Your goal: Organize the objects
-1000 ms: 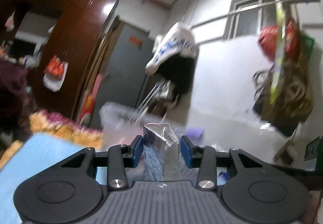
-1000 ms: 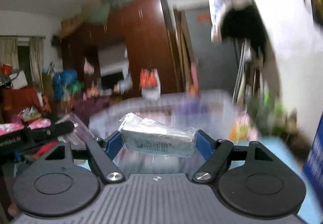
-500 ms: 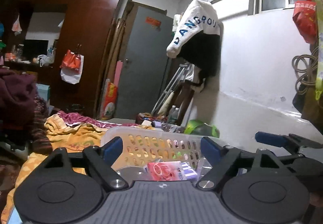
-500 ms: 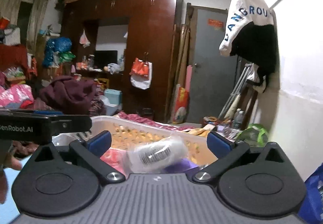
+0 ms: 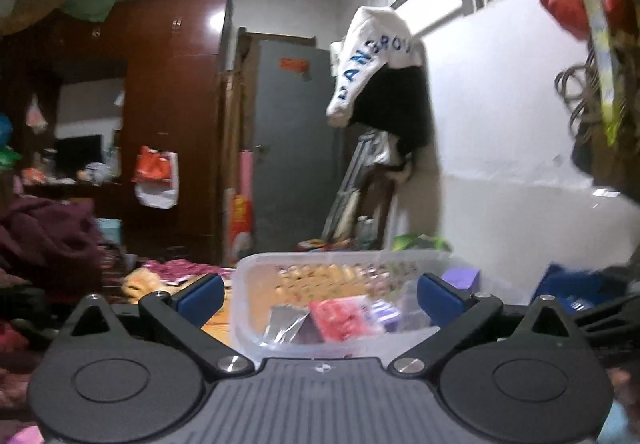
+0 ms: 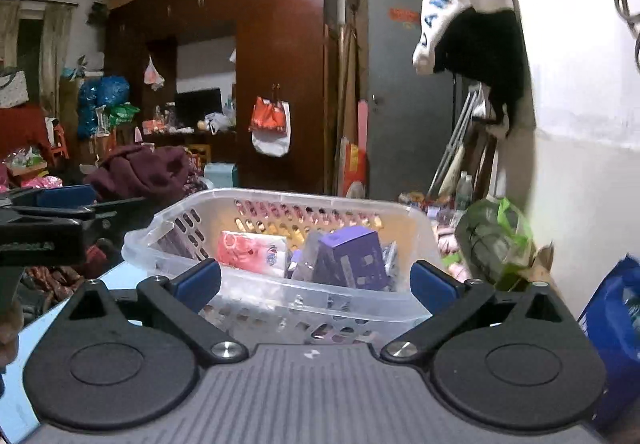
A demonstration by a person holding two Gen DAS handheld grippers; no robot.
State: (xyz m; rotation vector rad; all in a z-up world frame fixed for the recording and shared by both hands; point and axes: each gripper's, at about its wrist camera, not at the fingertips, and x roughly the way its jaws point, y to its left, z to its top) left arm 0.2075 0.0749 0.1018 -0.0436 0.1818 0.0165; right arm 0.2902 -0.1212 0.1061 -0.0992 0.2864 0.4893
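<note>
A clear perforated plastic basket point(image 6: 418, 232) stands in front of both grippers and also shows in the left wrist view point(image 5: 246, 276). It holds a red packet point(image 6: 252, 250), a purple box point(image 6: 352, 256) and a silvery packet point(image 5: 286, 326). My left gripper point(image 5: 318, 294) is open and empty just before the basket's near rim. My right gripper point(image 6: 316, 280) is open and empty, a little back from the basket. The left gripper's body point(image 6: 52, 212) shows at the left of the right wrist view.
A blue bag point(image 6: 612, 340) sits at the right, a green bag point(image 6: 494, 240) beyond the basket by the white wall. A light blue surface point(image 6: 120, 276) carries the basket. Dark clothes point(image 6: 148, 168), a brown wardrobe point(image 6: 280, 64) and a grey door point(image 5: 296, 144) lie behind.
One second ago each gripper was shut on a packet. Both opened, the packets dropped into the basket, and both grippers have drawn back slightly.
</note>
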